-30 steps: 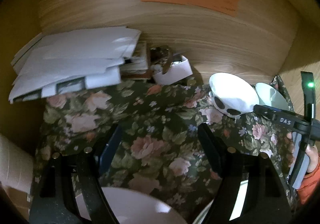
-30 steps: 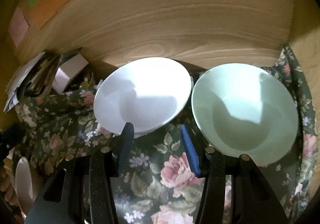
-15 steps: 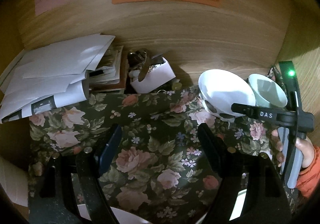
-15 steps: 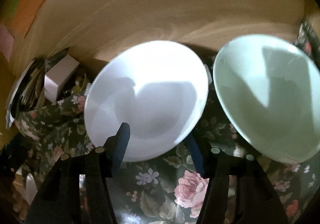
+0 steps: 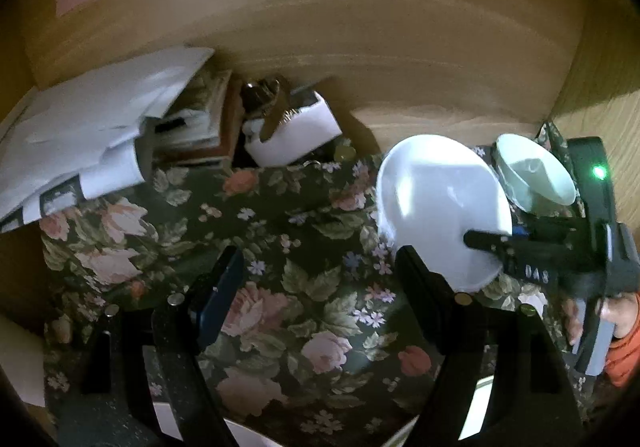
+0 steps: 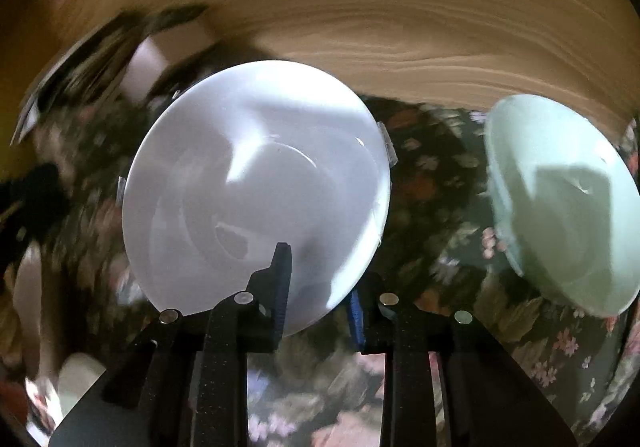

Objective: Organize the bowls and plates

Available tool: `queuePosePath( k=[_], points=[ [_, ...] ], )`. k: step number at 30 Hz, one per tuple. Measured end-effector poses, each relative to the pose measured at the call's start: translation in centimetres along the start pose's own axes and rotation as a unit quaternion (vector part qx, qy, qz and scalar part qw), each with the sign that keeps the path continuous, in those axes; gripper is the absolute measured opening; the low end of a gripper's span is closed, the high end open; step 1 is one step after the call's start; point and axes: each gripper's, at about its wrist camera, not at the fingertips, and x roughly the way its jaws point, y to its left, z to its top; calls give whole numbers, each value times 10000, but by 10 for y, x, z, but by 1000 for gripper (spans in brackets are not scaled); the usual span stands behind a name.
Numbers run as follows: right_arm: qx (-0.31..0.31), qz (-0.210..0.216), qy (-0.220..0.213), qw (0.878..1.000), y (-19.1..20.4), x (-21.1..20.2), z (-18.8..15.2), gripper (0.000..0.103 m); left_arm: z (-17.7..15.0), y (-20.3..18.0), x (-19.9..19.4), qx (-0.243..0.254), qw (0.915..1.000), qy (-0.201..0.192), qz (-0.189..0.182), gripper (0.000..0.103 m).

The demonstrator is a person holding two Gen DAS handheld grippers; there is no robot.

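Pinching the near rim of the white bowl (image 6: pixel 256 191), which tilts up off the flowered cloth (image 5: pixel 304 247) beside the green bowl (image 6: pixel 560 207), the right gripper (image 6: pixel 316 287) holds glazed, slippery, breakable ware best gripped at its rim, while the left gripper (image 5: pixel 316 279) stands spread, empty.

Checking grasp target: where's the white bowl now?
Right wrist view: white bowl centre-left, rim pinched in the right gripper, pale green bowl to its right.
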Motion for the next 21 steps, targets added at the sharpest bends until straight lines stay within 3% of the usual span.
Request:
queuePosePath(
  k=[5, 9, 14, 21],
  points=[
    [-115, 295, 161, 9994, 7, -15, -20, 23, -5, -11, 12, 61, 9989, 416, -214, 78],
    [-11, 279, -39, 9996, 4, -31, -33, 25, -10, -20, 25, 104, 9966, 771, -280, 78],
    [209, 201, -278, 9992, -3, -35, -27, 37, -10, -31, 40, 103, 9939, 1061, -284, 77],
    [483, 357, -262, 9978, -2, -19, -28, 37, -11, -40, 56, 129, 9903, 1331, -389, 52]
  ],
)
